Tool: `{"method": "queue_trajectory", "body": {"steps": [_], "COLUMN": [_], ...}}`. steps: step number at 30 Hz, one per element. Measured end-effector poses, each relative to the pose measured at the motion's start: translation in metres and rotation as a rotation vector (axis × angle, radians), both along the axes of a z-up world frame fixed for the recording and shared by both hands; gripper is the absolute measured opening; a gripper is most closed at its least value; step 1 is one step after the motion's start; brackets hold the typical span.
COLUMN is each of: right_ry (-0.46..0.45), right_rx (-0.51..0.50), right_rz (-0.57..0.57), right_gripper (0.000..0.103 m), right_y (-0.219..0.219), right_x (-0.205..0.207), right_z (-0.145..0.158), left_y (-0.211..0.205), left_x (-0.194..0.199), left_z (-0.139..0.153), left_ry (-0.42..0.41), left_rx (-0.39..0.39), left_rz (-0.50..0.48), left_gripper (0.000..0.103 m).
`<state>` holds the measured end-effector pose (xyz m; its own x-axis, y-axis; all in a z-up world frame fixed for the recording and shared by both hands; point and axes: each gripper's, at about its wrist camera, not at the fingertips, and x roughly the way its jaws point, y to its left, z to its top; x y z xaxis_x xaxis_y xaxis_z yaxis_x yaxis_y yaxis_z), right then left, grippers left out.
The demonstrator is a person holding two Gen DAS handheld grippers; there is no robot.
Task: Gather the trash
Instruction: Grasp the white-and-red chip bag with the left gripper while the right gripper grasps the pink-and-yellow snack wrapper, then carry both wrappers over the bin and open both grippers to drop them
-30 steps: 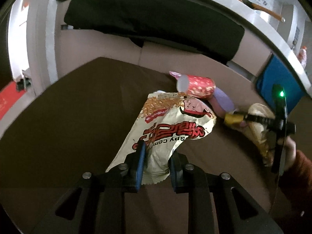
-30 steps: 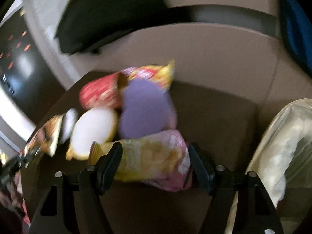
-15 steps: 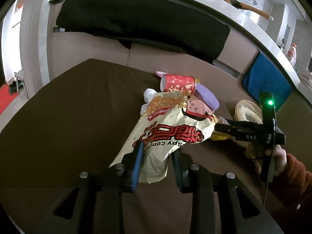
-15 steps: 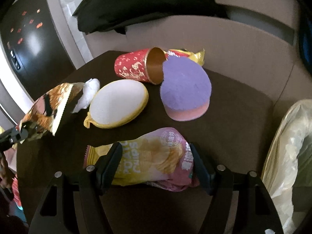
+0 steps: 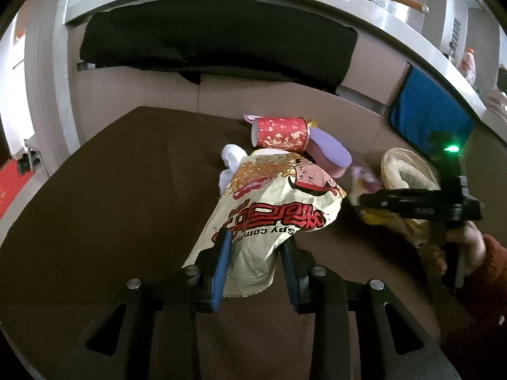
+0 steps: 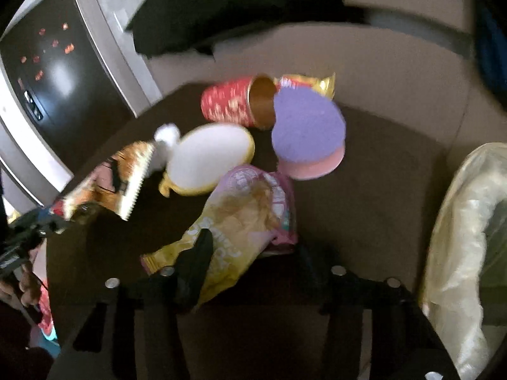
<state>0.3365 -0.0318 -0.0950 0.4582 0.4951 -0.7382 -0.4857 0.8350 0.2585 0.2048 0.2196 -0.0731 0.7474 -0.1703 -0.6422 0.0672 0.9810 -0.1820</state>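
My left gripper (image 5: 255, 247) is shut on a cream snack bag (image 5: 272, 209) with red lettering and holds it above the brown table (image 5: 120, 190). My right gripper (image 6: 253, 247) is shut on a yellow and pink chips bag (image 6: 247, 218), lifted off the table; the view is blurred. On the table lie a red paper cup (image 5: 280, 134) on its side, a purple sponge (image 6: 305, 126), a white round lid with yellow rim (image 6: 210, 155) and a crumpled white tissue (image 6: 166, 137). A pale plastic trash bag (image 6: 465, 237) hangs open at the right.
A yellow wrapper (image 6: 312, 84) lies behind the cup. A bench with a black cushion (image 5: 215, 38) runs behind the table, and a blue cushion (image 5: 431, 110) sits at its right. A dark appliance (image 6: 47, 72) stands left of the table.
My right gripper has closed on the chips bag and lifted it, the bag turning upright. My left gripper keeps its hold on the cream bag and has pulled back slightly.
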Motion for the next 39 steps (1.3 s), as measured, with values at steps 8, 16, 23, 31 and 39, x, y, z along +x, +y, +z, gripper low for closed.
{"method": "queue_trajectory", "body": {"steps": [8,16,23,31,39], "right_ry": [-0.119,-0.217,-0.305,-0.458,-0.580], "right_rx": [0.007,0.019,0.037,0.006,-0.013], "right_rz": [-0.033,-0.045,-0.082,-0.123,-0.222], "right_gripper": [0.011,0.011,0.010,0.009,0.009], "right_y": [-0.016,-0.034,-0.054,-0.071,-0.121], "right_x": [-0.026,-0.054,-0.069,-0.085,-0.104], "right_z": [0.048,0.078,0.111,0.160,0.206], "left_y": [-0.023,-0.058,-0.087,-0.123,-0.176], "left_x": [0.006,-0.007,-0.014,-0.015,-0.006], "left_z": [0.020,0.060,0.093,0.143,0.190], "left_ry": [-0.087,-0.189,-0.257,-0.380,-0.500], "left_rx": [0.101,0.144,0.146,0.153,0.158], "left_rz": [0.091,0.087,0.072,0.064,0.013], "left_gripper": [0.018,0.017,0.017,0.017,0.017]}}
